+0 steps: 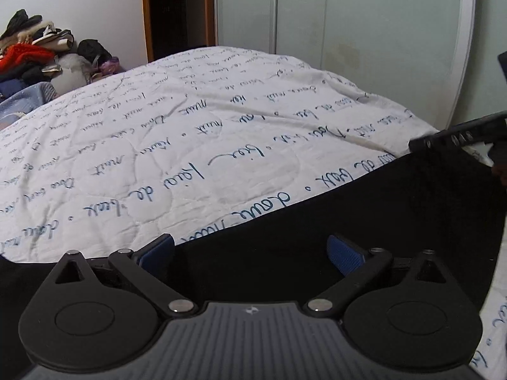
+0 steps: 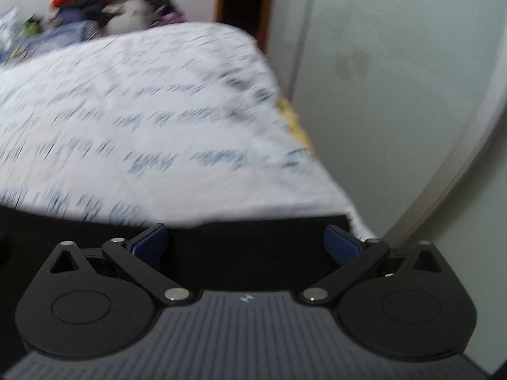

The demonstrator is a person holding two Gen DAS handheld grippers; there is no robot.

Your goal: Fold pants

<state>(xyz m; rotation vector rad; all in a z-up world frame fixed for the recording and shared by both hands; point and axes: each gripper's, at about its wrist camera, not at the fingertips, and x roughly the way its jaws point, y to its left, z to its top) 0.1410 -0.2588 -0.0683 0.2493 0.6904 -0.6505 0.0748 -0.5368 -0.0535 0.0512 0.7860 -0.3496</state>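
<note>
Black pants (image 1: 380,209) lie spread over the near part of a white quilt with blue script (image 1: 190,126). My left gripper (image 1: 250,250) is open just above the pants' upper edge, blue pads wide apart, with black cloth under and between them but not pinched. My right gripper (image 1: 418,143) shows at the right edge of the left wrist view, touching the pants' far right corner. The right wrist view is blurred by motion: the right gripper (image 2: 247,242) is open over the black pants (image 2: 247,266), near the quilt's (image 2: 142,110) right side.
A heap of clothes (image 1: 35,53) is piled beyond the bed's far left. Behind the bed are a dark doorway (image 1: 177,9) and pale frosted wardrobe doors (image 1: 364,25). Something yellow (image 2: 294,120) shows at the bed's right edge, close to the doors.
</note>
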